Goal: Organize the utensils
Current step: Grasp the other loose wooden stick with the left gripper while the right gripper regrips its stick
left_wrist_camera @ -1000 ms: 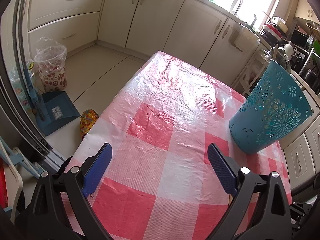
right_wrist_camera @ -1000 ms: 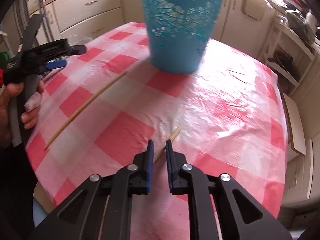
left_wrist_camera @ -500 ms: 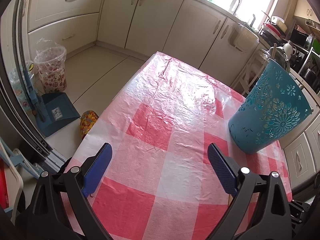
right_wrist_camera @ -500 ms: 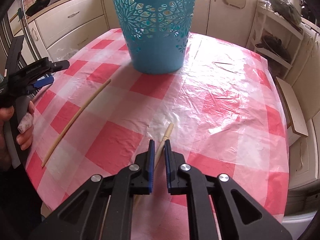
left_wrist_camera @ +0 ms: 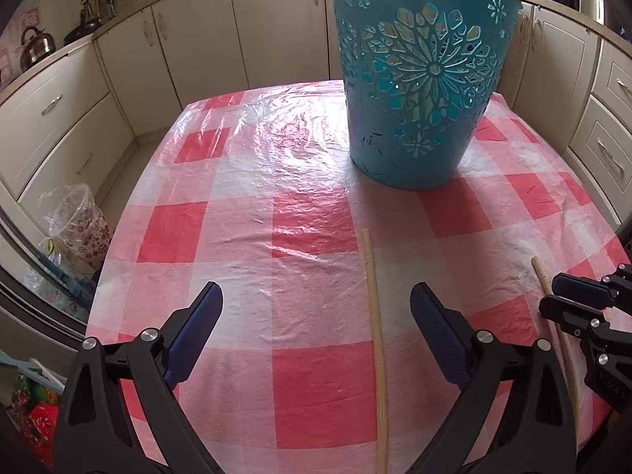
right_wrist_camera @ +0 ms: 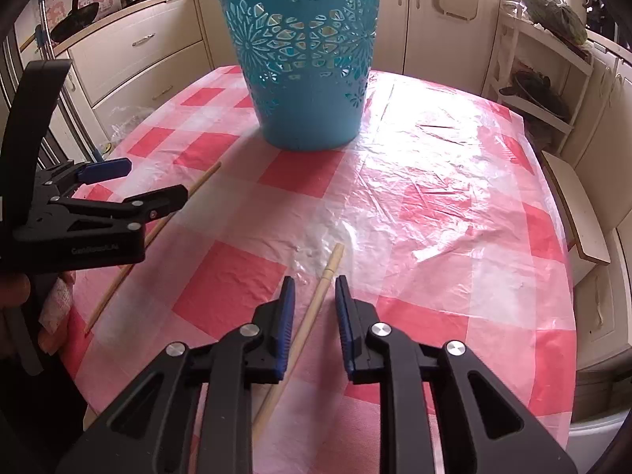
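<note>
Right wrist view looks across a table (right_wrist_camera: pixel 454 181) spread with a red-and-white checked plastic cloth, cream kitchen cabinets (right_wrist_camera: pixel 150 59) ringing it on the far sides. Next in size is the teal basket (right_wrist_camera: pixel 308 59), pierced with flower cutouts, standing upright toward the far end of the table; the left wrist view has the same basket (left_wrist_camera: pixel 418 79) just right of centre.

Two long wooden sticks lie flat on the cloth, both on the near side of the basket and well apart from it. The nearer stick (right_wrist_camera: pixel 316 308) runs lengthwise between the fingers of the right gripper (right_wrist_camera: pixel 314 292) — its squared tip pokes out just past the blue pads. The jaws have just been opening and now stand a narrow way apart, with a gap showing on either side of the stick, so the pads do not press on it. In the left wrist view this stick (left_wrist_camera: pixel 553 316) passes under the right gripper's black frame at the right edge.

The other stick (left_wrist_camera: pixel 375 335) lies inside the wide-spread fingers of the left gripper (left_wrist_camera: pixel 316 308), nearer the right-hand pad than the left and touching neither — those jaws are fully apart and hold nothing. Seen from the right wrist, the same stick (right_wrist_camera: pixel 118 280) slants beneath the left gripper (right_wrist_camera: pixel 154 181), which a person's hand (right_wrist_camera: pixel 15 288) grips at the left edge.
</note>
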`<state>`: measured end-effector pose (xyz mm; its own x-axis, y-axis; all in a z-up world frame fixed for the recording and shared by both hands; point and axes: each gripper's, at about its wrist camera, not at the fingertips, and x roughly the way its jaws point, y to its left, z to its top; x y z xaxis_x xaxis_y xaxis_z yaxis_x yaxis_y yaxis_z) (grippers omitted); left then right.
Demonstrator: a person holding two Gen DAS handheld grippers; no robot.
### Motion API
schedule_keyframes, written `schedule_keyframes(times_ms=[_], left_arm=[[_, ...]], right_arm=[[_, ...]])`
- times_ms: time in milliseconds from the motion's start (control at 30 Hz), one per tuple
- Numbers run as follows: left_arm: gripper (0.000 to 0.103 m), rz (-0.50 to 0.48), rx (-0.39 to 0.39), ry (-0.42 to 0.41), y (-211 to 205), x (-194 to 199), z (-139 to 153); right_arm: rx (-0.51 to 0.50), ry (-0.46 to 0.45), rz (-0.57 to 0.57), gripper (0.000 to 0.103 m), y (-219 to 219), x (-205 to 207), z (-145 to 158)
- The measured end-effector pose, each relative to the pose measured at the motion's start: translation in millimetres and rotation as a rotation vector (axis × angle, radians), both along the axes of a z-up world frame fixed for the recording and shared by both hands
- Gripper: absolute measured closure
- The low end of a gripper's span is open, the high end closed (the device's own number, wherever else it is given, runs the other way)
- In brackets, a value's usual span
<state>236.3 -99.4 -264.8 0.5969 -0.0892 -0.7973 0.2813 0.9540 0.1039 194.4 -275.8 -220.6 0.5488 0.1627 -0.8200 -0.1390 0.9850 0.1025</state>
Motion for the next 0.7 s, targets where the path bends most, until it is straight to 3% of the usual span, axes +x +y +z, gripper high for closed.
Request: schedule_keyframes(times_ms=[67, 233, 300, 367, 700], left_arm=[[0.017, 0.004, 0.003, 0.017, -4, 3, -2], [0.055, -0.004, -0.033, 0.039, -4, 6, -8], [0.075, -0.003, -0.039, 0.027, -3, 3, -7], [0.087, -0.001, -0.05, 0.023, -1, -1, -7], [0.088, 0.036, -0.087, 0.03, 6, 4, -8]], right_arm=[[-0.003, 0.001, 0.0, 0.08, 0, 0, 0], [-0.003, 0.004, -0.021, 0.071, -4, 1, 0], [-0.004, 0.006, -0.039, 0.071, -8, 1, 1], [0.004, 0.009, -0.054, 0.07, -12, 2, 1], [0.019, 0.018, -0.045, 0.07, -14, 2, 1]])
